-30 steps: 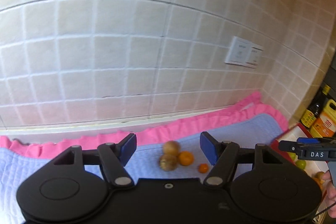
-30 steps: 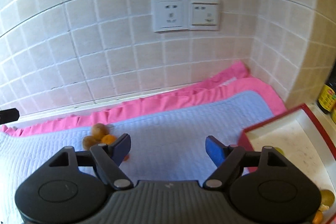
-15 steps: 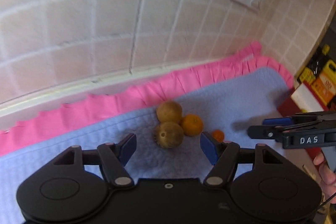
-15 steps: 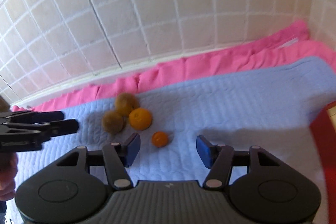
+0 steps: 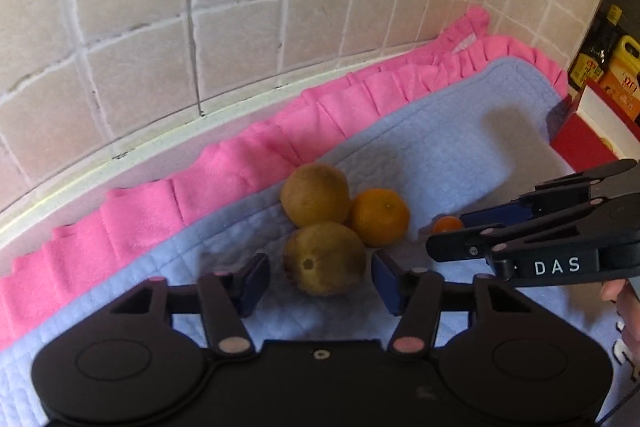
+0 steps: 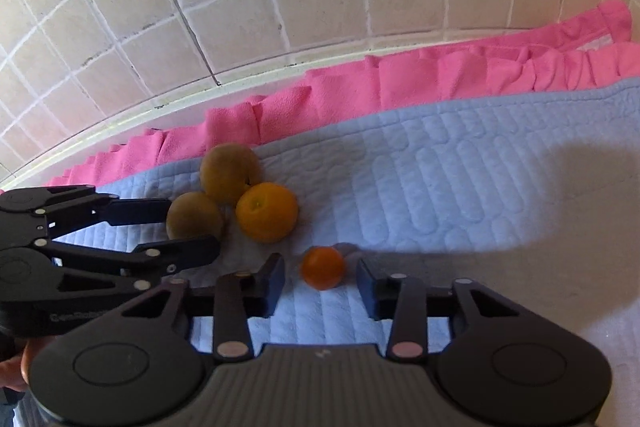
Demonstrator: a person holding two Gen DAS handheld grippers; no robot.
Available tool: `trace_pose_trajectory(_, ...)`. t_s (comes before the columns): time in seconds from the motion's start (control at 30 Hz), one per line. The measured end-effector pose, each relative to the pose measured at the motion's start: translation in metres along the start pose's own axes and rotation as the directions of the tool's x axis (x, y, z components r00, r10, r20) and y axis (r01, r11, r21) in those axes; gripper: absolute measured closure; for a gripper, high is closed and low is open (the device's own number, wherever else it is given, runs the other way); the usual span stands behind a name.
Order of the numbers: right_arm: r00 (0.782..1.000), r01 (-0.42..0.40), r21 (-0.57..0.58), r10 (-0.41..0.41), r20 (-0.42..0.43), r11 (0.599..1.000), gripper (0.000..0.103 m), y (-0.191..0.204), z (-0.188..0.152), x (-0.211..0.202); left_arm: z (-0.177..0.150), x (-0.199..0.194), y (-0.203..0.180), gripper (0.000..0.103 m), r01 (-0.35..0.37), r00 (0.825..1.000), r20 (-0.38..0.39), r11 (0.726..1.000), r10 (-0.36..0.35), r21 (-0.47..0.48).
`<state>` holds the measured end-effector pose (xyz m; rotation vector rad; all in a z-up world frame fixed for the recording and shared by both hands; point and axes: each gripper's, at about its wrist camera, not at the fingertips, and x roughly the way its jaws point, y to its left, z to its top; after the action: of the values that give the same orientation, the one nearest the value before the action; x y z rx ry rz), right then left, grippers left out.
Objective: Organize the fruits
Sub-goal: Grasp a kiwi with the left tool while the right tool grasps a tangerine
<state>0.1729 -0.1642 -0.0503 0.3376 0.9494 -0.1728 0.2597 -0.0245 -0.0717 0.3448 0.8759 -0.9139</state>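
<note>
Blue and soft, one quilted mat [image 5: 440, 155] lies on the counter, with one pink frilly cloth [image 5: 224, 167] under it along the tiled wall [image 5: 240, 7].

Four fruits sit on the blue mat. Two are brown kiwis. One is a big orange [image 5: 379, 217]. One is a tiny orange [image 6: 322, 267]. The far kiwi [image 5: 315, 195], the near kiwi [image 5: 325, 259] and the big orange touch each other in a little bunch. The tiny orange sits by itself, near the bunch but not touching it.

The left tongs [image 5: 320, 277] are open wide. The near kiwi sits right between the two blue pads [image 5: 252, 279]. From the left wrist view I cannot tell if the pads touch it, but there looks to be a small gap on each side.

The right tongs [image 6: 320, 285] are open wide too. The tiny orange sits between their tips, with space on both sides. In the left wrist view the right tongs come in from the side, and the tiny orange peeks out by their tip.

At the far end of the mat is one red box [image 5: 584, 143] with a white inside. Behind it stand some bottles [image 5: 600, 47], and I cannot count them well. A bit of a hand [image 5: 624, 307] shows behind the right tongs.
</note>
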Motion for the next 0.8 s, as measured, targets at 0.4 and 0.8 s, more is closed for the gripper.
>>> trace_pose_trajectory(0.4,1.0,-0.019,0.017,0.019,0.019,1.0,0.078,-0.004,-0.003,-0.004,-0.002,-0.003,0.002,0.054,0.008,0.999,0.039,1.0,-0.006,-0.029)
trace_pose_trajectory(0.8,0.987,-0.031,0.099,0.015,0.159,0.995,0.078,-0.035,-0.012,-0.082,0.001,-0.064,-0.037,0.054,-0.027,0.988,0.153,0.999,0.031,-0.031)
